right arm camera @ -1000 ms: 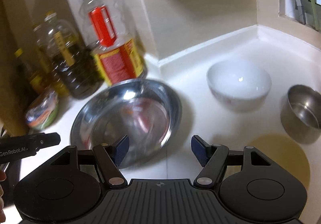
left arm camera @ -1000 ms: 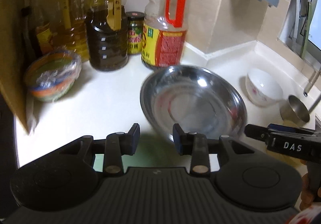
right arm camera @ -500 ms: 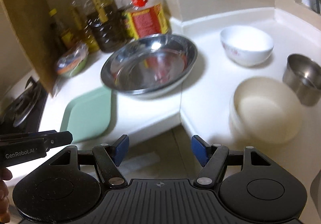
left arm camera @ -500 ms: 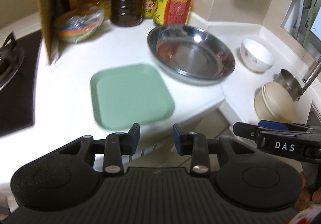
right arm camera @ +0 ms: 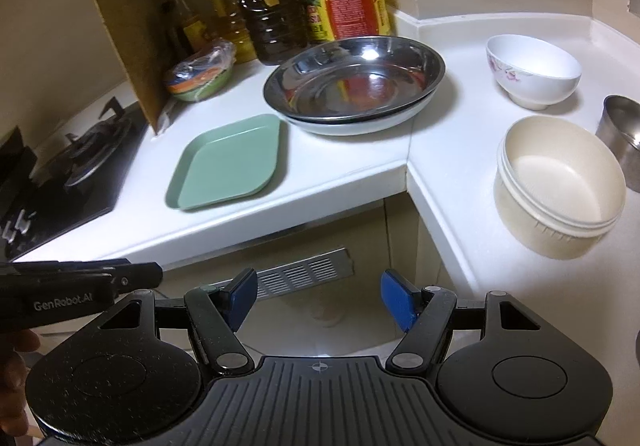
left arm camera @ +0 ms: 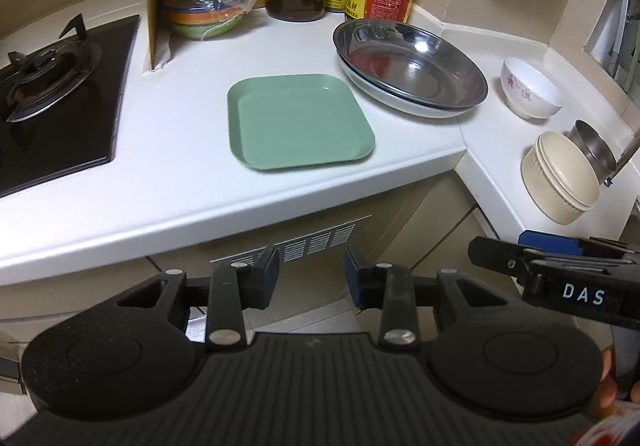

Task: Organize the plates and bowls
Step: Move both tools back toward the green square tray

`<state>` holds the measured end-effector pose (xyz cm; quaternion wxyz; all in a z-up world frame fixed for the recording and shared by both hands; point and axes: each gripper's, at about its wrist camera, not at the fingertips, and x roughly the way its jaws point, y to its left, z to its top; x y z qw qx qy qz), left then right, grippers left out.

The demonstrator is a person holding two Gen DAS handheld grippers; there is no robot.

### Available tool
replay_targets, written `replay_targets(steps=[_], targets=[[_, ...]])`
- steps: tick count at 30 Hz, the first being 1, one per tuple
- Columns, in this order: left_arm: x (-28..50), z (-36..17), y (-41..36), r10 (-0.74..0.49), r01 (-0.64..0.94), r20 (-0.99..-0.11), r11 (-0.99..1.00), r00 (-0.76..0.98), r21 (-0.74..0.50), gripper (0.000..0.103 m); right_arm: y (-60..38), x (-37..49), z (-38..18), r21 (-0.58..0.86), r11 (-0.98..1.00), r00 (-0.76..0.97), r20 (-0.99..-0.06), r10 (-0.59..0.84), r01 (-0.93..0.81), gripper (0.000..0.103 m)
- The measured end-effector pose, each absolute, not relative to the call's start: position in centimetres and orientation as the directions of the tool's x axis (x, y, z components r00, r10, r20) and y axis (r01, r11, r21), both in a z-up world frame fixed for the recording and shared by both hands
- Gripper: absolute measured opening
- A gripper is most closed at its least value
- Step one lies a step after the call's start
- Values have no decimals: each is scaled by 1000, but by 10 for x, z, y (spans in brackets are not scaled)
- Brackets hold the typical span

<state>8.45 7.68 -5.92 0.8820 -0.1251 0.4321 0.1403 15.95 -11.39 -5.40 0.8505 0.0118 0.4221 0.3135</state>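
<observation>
Both the left gripper and right gripper hung off the bench, jaws apart and empty. The green plate lay flat near the front edge, roughly square with no clear long axis; probably light, stiff plastic, best pinched at its raised rim.

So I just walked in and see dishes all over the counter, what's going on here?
A person holds a gripper in each hand, sorting plates and bowls. Right now the left gripper and right gripper are open and empty, off the counter's edge. The green square plate, steel dish, flowered white bowl and stacked cream bowls sit untouched.
</observation>
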Motion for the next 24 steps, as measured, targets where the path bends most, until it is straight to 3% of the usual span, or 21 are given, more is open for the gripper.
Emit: replay_targets(steps=[5, 9, 24], targets=[[74, -57, 70, 156, -366, -793, 926, 589, -90, 32, -117, 150, -51, 301, 786, 441, -694, 569, -540, 69], [70, -57, 67, 157, -365, -793, 927, 589, -87, 32, -121, 145, -52, 313, 778, 442, -682, 583, -544, 77], [94, -63, 81, 124, -332, -804, 938, 582, -96, 32, -114, 154, -52, 287, 801, 444, -711, 546, -525, 77]])
